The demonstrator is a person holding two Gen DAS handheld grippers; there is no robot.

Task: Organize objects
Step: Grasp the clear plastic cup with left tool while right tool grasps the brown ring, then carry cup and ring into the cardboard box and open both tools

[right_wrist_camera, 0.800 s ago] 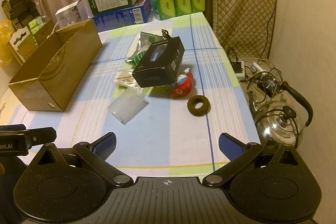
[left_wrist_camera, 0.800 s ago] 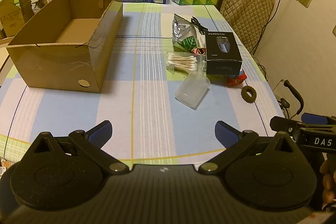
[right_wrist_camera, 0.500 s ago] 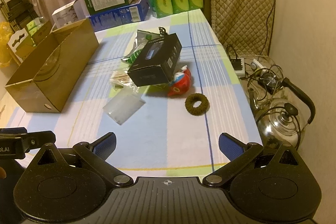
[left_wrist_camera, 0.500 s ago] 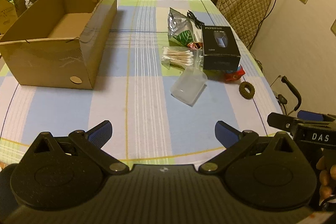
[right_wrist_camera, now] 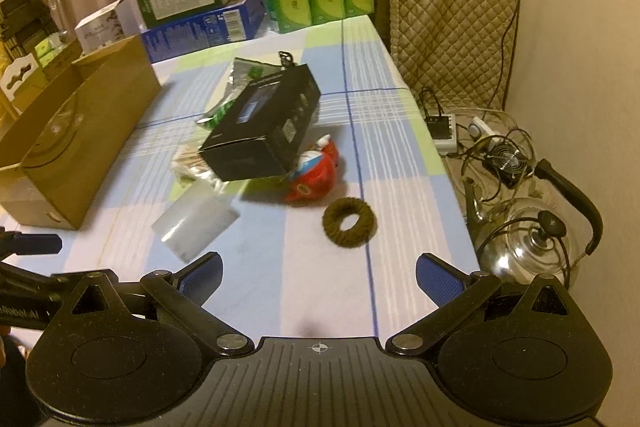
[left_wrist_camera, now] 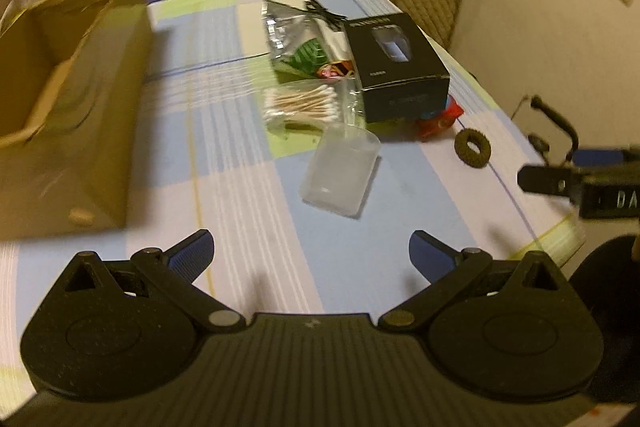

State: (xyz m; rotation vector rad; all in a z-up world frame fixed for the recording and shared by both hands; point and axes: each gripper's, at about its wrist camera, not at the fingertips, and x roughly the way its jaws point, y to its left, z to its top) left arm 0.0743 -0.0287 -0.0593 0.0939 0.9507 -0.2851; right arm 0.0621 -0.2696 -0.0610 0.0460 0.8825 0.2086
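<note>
Both grippers have advanced toward the clutter; left view is now motion-blurred. Left gripper hovers low over the tablecloth, fingers spread wide, empty, aimed at the translucent plastic cup lying on its side. Right gripper likewise spread and empty, level, facing the brown hair scrunchie. Cardboard box stands open at left, probably the destination. Cup: light, thin-walled, slippery, crushable; grip gently across its body. Scrunchie: soft; pinch one side of the ring. Black product box rests tilted on the red packet.
</note>
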